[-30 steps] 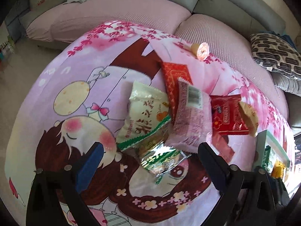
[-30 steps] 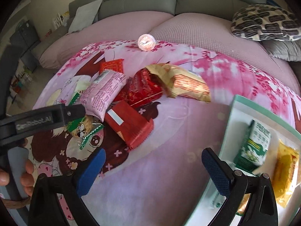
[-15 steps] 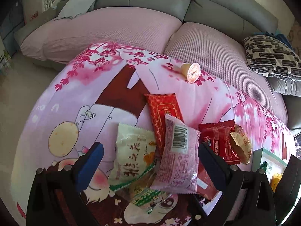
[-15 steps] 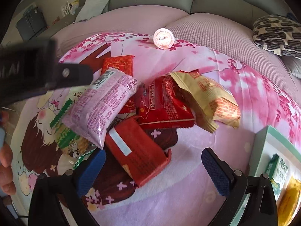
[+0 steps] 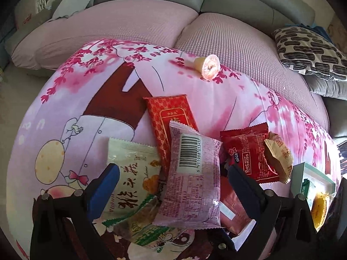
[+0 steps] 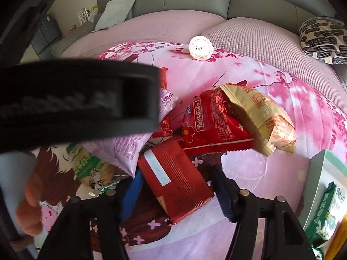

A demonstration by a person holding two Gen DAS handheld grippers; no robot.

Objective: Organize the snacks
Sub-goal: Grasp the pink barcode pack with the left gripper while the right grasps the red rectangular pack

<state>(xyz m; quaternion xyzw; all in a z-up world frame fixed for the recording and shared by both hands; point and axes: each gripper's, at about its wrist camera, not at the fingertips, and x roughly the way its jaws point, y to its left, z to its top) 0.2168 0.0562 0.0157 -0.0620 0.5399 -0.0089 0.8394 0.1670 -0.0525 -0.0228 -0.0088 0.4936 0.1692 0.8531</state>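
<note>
Snack packets lie heaped on a pink cartoon-print blanket (image 5: 91, 99). My left gripper (image 5: 173, 188) is open and wide over a pale purple barcode packet (image 5: 193, 179) and a white-green packet (image 5: 130, 173), both between its fingers. My right gripper (image 6: 177, 195) has its jaws closing around a flat red packet (image 6: 175, 182). The right pad is at the packet's corner and a dark gap shows at the left pad. The left gripper's black body (image 6: 76, 101) and a hand (image 6: 30, 205) block the left of the right wrist view.
A jelly cup (image 5: 209, 68) lies at the blanket's far edge. A long red packet (image 5: 171, 112), a red "nice kiss" packet (image 6: 212, 125) and a tan packet (image 6: 260, 117) lie further off. A mint-rimmed box (image 6: 321, 164) on the right holds green and yellow packets. Sofa cushions lie behind.
Both grippers came in closer over the pile. The right jaws narrowed from wide open around the flat red packet. The left gripper's body now fills the left of the right wrist view.
</note>
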